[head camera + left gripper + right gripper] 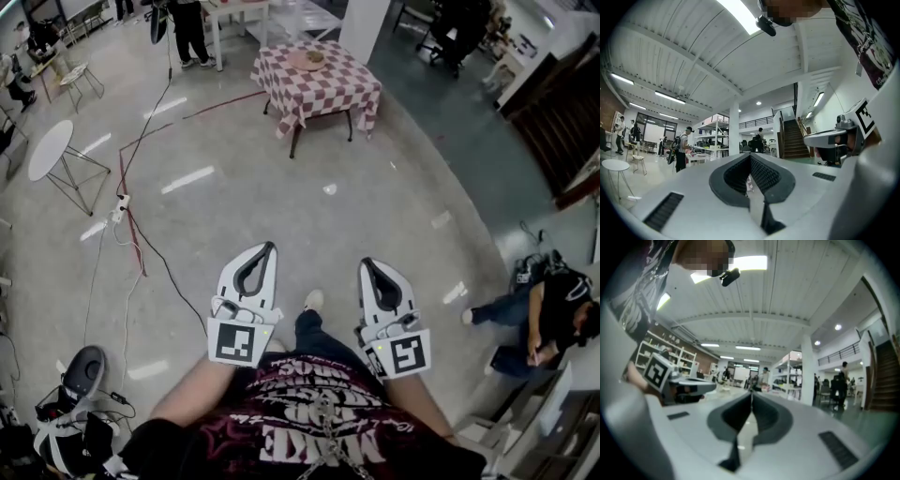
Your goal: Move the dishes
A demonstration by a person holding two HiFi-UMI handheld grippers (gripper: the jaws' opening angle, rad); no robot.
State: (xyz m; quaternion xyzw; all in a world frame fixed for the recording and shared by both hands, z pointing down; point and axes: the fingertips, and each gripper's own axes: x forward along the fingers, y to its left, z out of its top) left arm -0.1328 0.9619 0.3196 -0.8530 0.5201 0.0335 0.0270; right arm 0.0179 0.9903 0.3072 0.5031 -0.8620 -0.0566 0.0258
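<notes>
Both clenched on nothing, the left tongs (pixel 266 249) and right tongs (pixel 367 265) idle at the waist, likely because the dish (pixel 306 60) on the tabletop (pixel 339 89) stands well apart.

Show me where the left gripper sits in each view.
Head view: left gripper, left of centre, low.
Left gripper view: left gripper, bottom centre, jaws together.
Right gripper view: left gripper, middle left, seen side-on.
Landmark: the printed shirt, bottom in head view, upper corner in both others.
</notes>
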